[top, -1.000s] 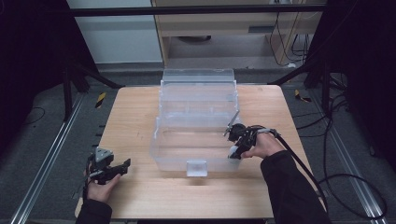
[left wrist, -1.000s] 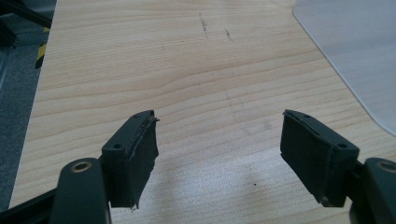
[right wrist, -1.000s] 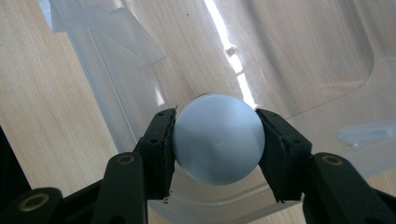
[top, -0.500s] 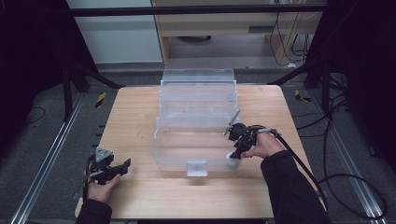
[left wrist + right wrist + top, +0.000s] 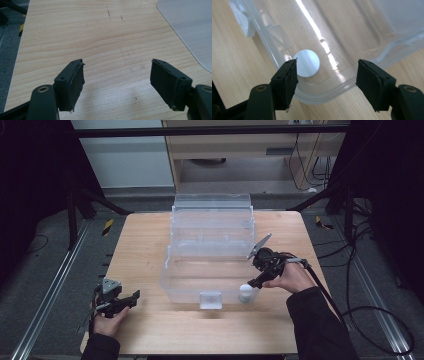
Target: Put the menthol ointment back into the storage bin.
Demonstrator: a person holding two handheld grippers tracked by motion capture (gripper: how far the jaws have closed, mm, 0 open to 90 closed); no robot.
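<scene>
— What's below your right gripper (image 5: 254, 281)?
— The clear bin (image 5: 212, 245) on the tabletop (image 5: 140, 250); my jaws hang spread over its near corner, the white round piece (image 5: 306, 63) inside, just beyond my left jaw.
— And the left gripper (image 5: 120, 301)?
— Released, over bare wood.

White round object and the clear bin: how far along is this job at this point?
Done, apparently: the white round object sits inside the clear bin, at its near right corner. In hand: nothing; the right gripper hangs open just above that corner, jaws apart and empty. The left gripper rests open on the table, well clear. What remains, likely, is pulling the right gripper away.
</scene>
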